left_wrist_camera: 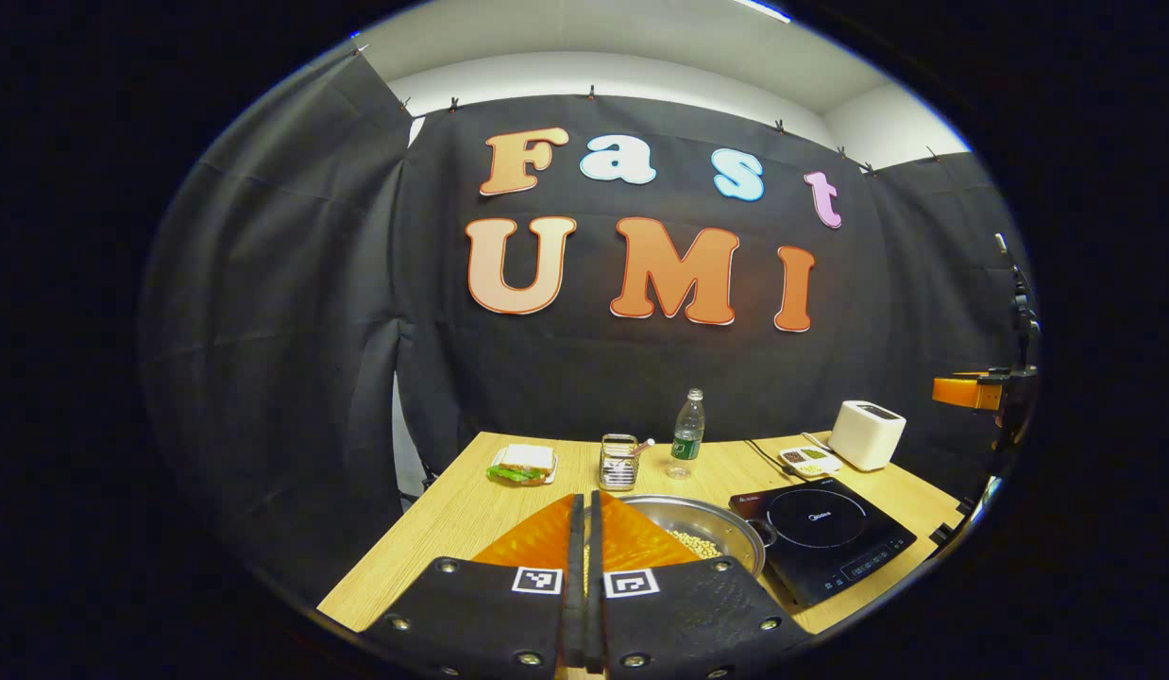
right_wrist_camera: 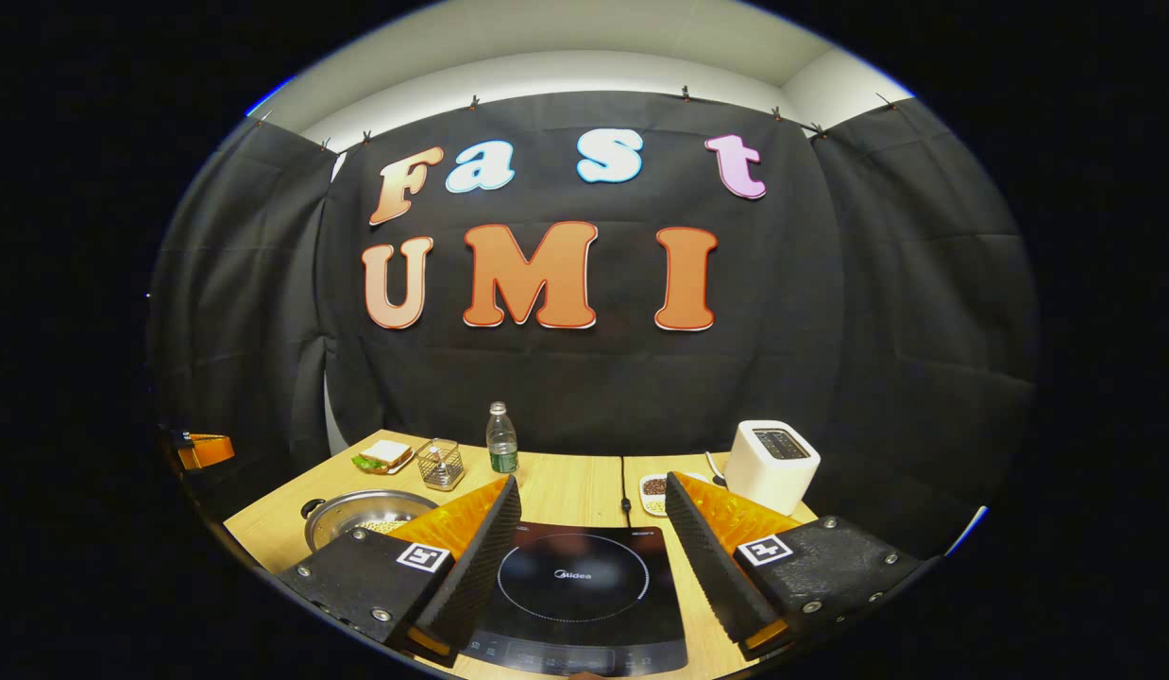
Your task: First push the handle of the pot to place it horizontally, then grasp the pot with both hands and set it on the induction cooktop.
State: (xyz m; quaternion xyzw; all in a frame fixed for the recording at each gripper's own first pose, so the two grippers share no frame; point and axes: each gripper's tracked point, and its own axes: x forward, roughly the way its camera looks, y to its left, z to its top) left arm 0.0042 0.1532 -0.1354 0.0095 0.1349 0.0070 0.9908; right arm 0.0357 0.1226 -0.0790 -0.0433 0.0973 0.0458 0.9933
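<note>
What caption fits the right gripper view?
Open right hand-held gripper poised over the induction cooktop; pot waits left.

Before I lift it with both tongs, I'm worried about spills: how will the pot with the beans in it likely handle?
The pot looks like thin shiny metal, so probably stiff and slick against the tongs. It is wide and shallow with loose beans inside, so tilting it would likely send them sliding to one side. The small side handle gives little to grip, so it may twist.

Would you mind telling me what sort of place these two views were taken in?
Likely a staged kitchen in a recording booth: a wooden table against black cloth carries an induction cooktop, a toaster and a steel pot.
</note>
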